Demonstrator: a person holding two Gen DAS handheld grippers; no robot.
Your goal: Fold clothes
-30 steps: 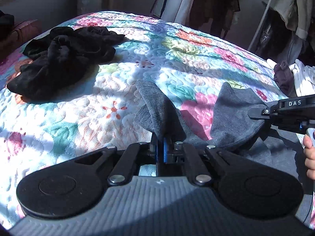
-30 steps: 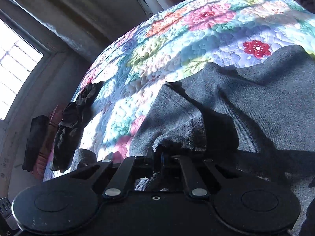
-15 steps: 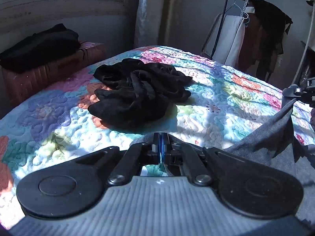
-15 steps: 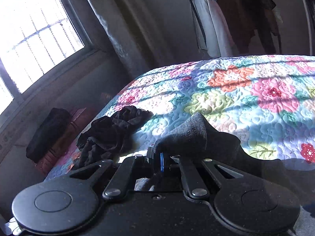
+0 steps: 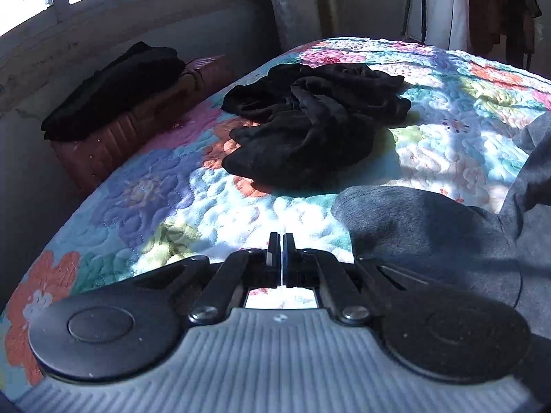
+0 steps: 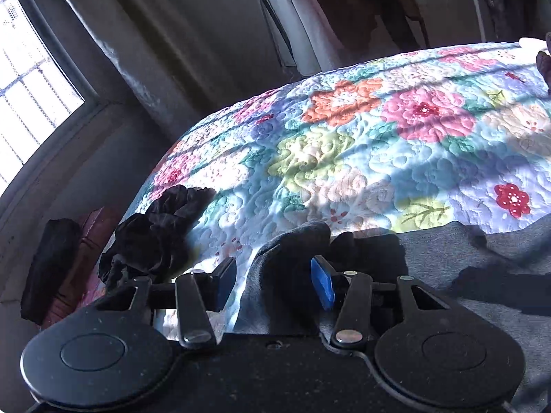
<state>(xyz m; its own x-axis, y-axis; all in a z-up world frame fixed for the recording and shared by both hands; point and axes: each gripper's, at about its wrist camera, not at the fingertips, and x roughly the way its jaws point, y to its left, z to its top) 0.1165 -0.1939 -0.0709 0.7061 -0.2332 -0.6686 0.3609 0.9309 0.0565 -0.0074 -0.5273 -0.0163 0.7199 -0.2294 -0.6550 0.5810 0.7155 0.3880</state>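
A grey garment (image 5: 430, 227) lies on the floral quilt (image 5: 206, 213), at the right in the left wrist view. My left gripper (image 5: 281, 247) is shut and empty, just left of the garment's edge. In the right wrist view my right gripper (image 6: 273, 282) is open, with blue pads (image 6: 322, 285). A fold of the grey garment (image 6: 292, 275) lies between its fingers, not gripped. The rest of the grey garment spreads to the right.
A heap of black clothes (image 5: 310, 130) lies on the quilt beyond the left gripper; it also shows in the right wrist view (image 6: 158, 237). A reddish case (image 5: 131, 127) with a black item on top stands beside the bed under the window. Clothes (image 6: 310, 27) hang behind the bed.
Both grippers held the grey garment lifted before. Now the right gripper has opened and the left is shut with nothing in it; the garment lies on the quilt.
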